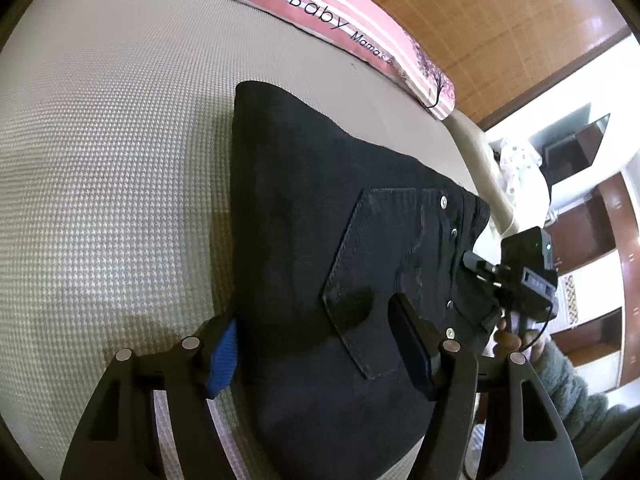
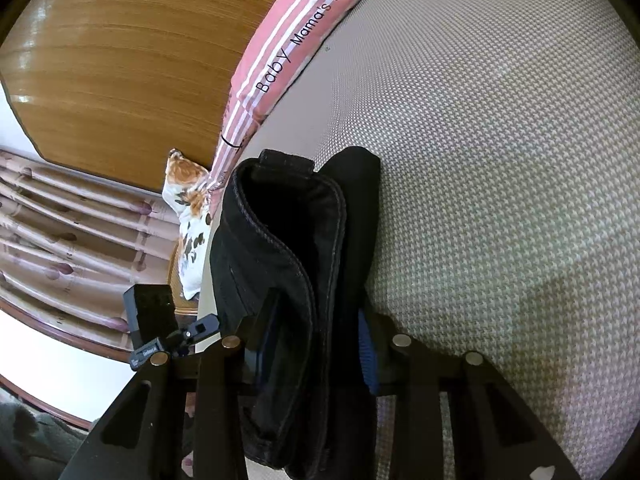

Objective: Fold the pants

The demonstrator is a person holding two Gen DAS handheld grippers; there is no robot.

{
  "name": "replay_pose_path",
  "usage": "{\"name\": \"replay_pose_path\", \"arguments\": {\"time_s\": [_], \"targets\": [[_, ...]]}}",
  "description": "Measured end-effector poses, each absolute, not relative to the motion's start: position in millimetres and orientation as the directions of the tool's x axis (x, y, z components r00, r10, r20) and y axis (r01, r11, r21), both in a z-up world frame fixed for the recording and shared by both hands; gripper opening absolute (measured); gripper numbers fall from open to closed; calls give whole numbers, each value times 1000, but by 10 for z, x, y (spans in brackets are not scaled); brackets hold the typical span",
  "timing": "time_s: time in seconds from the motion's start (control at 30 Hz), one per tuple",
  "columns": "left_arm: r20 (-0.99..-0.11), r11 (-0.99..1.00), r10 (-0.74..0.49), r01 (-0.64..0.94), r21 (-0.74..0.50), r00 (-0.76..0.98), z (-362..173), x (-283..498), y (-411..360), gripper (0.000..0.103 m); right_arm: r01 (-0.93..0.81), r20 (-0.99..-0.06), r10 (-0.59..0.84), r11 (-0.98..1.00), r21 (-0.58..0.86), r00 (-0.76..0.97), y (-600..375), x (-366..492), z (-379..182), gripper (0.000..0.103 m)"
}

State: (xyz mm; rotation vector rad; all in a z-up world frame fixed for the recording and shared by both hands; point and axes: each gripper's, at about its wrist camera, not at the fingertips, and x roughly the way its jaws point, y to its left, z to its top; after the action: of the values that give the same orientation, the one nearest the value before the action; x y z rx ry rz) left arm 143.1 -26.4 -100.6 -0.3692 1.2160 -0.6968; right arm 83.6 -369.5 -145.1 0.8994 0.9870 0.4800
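Observation:
Black denim pants (image 1: 320, 240) lie folded on the beige woven mattress (image 1: 100, 160), back pocket and rivets facing up. My left gripper (image 1: 316, 344) straddles the near edge of the pants, one blue-padded finger (image 1: 222, 356) at the left side and the other finger (image 1: 412, 344) on top of the fabric, clamping the layers. My right gripper (image 2: 316, 344) is shut on the stacked waistband layers of the pants (image 2: 296, 248), with fabric filling the gap between its fingers. The right gripper also shows in the left wrist view (image 1: 520, 276), at the waistband edge.
A pink striped blanket (image 1: 360, 20) printed "Baby" lies along the far edge of the mattress, by a wooden headboard (image 1: 500, 20). A floral pillow (image 2: 188, 216) and curtains (image 2: 60, 220) are beyond the bed's edge. Wooden shelves (image 1: 592, 260) stand to the right.

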Motion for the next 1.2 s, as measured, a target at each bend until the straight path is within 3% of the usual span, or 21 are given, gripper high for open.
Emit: {"name": "replay_pose_path", "arguments": {"time_s": [0.37,0.73,1.2], "targets": [[-866,889,-413,333,-315,284,-896,1283,-670,59,110,-552,646,592,798,528,-3595,808,-1408,33],[-885,925,-311,323,-199,346,-755,1239,-747,28,133,-592,590,638,759,549,-3488,851,-1161,22],[-860,922,-331,329,-206,388,-536,1146,-665,17,123,-595,567,657,744,570,-3258,909,-887,19]]}}
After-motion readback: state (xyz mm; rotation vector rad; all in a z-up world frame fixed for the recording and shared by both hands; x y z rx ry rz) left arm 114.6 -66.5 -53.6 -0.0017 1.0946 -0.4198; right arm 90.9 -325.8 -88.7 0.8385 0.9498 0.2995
